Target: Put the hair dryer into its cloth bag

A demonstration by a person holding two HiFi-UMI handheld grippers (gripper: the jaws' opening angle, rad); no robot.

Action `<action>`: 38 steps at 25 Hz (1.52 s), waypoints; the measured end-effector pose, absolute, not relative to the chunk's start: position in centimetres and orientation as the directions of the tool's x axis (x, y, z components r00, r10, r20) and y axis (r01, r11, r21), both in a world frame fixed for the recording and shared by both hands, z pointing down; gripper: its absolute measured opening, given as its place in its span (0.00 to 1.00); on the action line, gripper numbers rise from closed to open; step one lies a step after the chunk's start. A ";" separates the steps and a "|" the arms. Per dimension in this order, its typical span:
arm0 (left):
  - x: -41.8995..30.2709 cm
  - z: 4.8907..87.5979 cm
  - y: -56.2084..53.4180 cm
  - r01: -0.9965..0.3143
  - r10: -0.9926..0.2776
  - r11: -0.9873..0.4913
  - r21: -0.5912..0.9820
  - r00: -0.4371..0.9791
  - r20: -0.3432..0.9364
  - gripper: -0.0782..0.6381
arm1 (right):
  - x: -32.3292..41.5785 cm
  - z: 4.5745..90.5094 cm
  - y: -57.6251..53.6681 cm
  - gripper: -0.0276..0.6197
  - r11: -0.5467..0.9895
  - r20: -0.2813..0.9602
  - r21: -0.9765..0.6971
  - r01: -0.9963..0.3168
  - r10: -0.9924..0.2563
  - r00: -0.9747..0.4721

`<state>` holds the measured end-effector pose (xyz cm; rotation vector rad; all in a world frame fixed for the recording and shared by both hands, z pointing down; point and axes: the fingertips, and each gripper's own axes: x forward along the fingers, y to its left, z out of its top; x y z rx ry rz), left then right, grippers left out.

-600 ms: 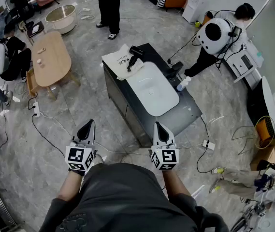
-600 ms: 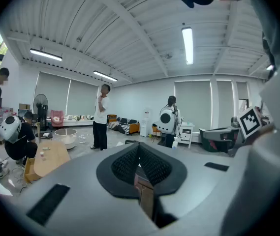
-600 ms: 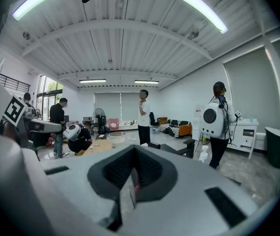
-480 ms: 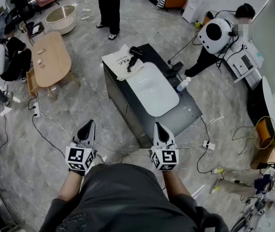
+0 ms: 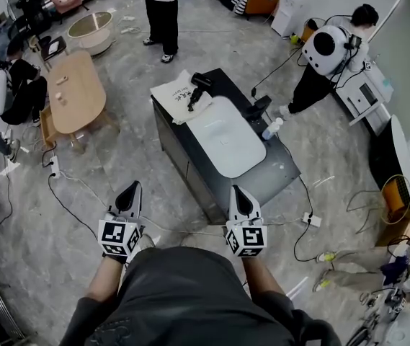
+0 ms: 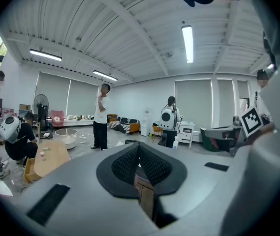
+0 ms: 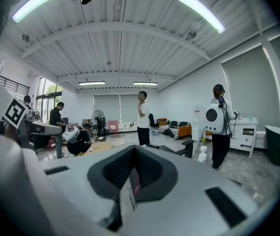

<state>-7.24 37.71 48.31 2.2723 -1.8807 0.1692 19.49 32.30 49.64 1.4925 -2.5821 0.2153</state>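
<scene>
Hardly shifted since earlier: left gripper [image 5: 130,187] and right gripper [image 5: 237,191], jaws together, empty (well short of the counter [image 5: 280,166]). Step closer first, then open onto hair dryer [image 5: 199,85], touching cloth bag [image 5: 174,96] at far-left end.

The head view looks steeply down from overhead, with the surface [image 5: 280,168] far off at twelve o'clock. Both gripper views face near-level and share the standing person [image 6: 100,119].
</scene>
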 end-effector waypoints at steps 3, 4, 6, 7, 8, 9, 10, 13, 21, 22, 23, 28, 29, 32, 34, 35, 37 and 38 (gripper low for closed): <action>-6.8 48.4 37.5 -0.983 -0.962 -0.171 0.068 0.181 0.204 0.11 | 20.4 50.0 32.0 0.05 0.496 0.202 -0.045 -0.867 -0.845 -0.494; -6.7 48.5 37.4 -0.984 -0.963 -0.166 0.068 0.176 0.204 0.11 | 20.7 50.2 32.0 0.05 0.500 0.205 -0.040 -0.865 -0.843 -0.496; -6.7 48.6 37.4 -0.986 -0.966 -0.150 0.069 0.161 0.203 0.11 | 21.0 50.7 31.6 0.05 0.507 0.213 -0.035 -0.861 -0.838 -0.502; -6.7 48.7 37.4 -0.987 -0.967 -0.142 0.069 0.153 0.204 0.11 | 21.2 51.0 31.4 0.05 0.510 0.216 -0.035 -0.860 -0.836 -0.504; -6.7 48.8 37.3 -0.988 -0.968 -0.134 0.070 0.146 0.204 0.11 | 21.3 51.2 31.2 0.05 0.512 0.219 -0.034 -0.858 -0.834 -0.506; -6.7 48.9 37.3 -0.989 -0.969 -0.129 0.070 0.140 0.204 0.11 | 21.3 51.3 31.0 0.05 0.515 0.222 -0.034 -0.857 -0.832 -0.509; -6.7 49.0 37.2 -0.990 -0.969 -0.123 0.071 0.135 0.206 0.11 | 21.4 51.4 30.7 0.05 0.518 0.223 -0.035 -0.855 -0.830 -0.512; -6.8 49.3 37.0 -0.992 -0.970 -0.108 0.072 0.121 0.212 0.11 | 21.1 51.7 30.0 0.05 0.532 0.228 -0.039 -0.846 -0.820 -0.526; -7.8 50.2 33.2 -0.990 -0.969 -0.111 0.089 0.128 0.210 0.11 | 19.8 52.6 27.1 0.05 0.541 0.254 -0.025 -0.841 -0.810 -0.529; -7.9 50.5 32.4 -0.989 -0.969 -0.115 0.093 0.133 0.210 0.11 | 19.7 52.8 26.5 0.05 0.539 0.257 -0.021 -0.842 -0.811 -0.526; -8.1 50.8 31.5 -0.988 -0.968 -0.121 0.096 0.139 0.210 0.11 | 19.6 53.0 25.8 0.05 0.536 0.260 -0.018 -0.844 -0.813 -0.521; -9.9 52.0 26.2 -0.982 -0.963 -0.152 0.112 0.172 0.208 0.11 | 18.1 53.7 21.4 0.05 0.502 0.266 -0.007 -0.865 -0.833 -0.485; -10.5 52.1 25.0 -0.981 -0.961 -0.159 0.112 0.180 0.209 0.11 | 17.5 53.8 20.4 0.05 0.493 0.267 -0.007 -0.870 -0.838 -0.476; -12.4 52.2 21.0 -0.976 -0.956 -0.188 0.107 0.207 0.209 0.11 | 15.6 53.8 17.4 0.05 0.469 0.267 -0.010 -0.883 -0.850 -0.455; -13.9 52.0 18.2 -0.973 -0.952 -0.204 0.107 0.223 0.208 0.11 | 14.3 53.8 15.1 0.05 0.456 0.272 -0.006 -0.890 -0.855 -0.441; -14.7 51.9 16.8 -0.972 -0.950 -0.212 0.106 0.230 0.209 0.11 | 13.6 53.7 13.9 0.05 0.449 0.276 -0.004 -0.894 -0.859 -0.432; -16.3 51.7 13.9 -0.968 -0.945 -0.228 0.107 0.246 0.214 0.11 | 12.2 53.4 11.4 0.05 0.432 0.281 -0.003 -0.902 -0.865 -0.415; -17.2 51.5 12.6 -0.966 -0.943 -0.237 0.107 0.255 0.216 0.11 | 11.4 53.3 10.2 0.05 0.424 0.284 -0.001 -0.906 -0.868 -0.406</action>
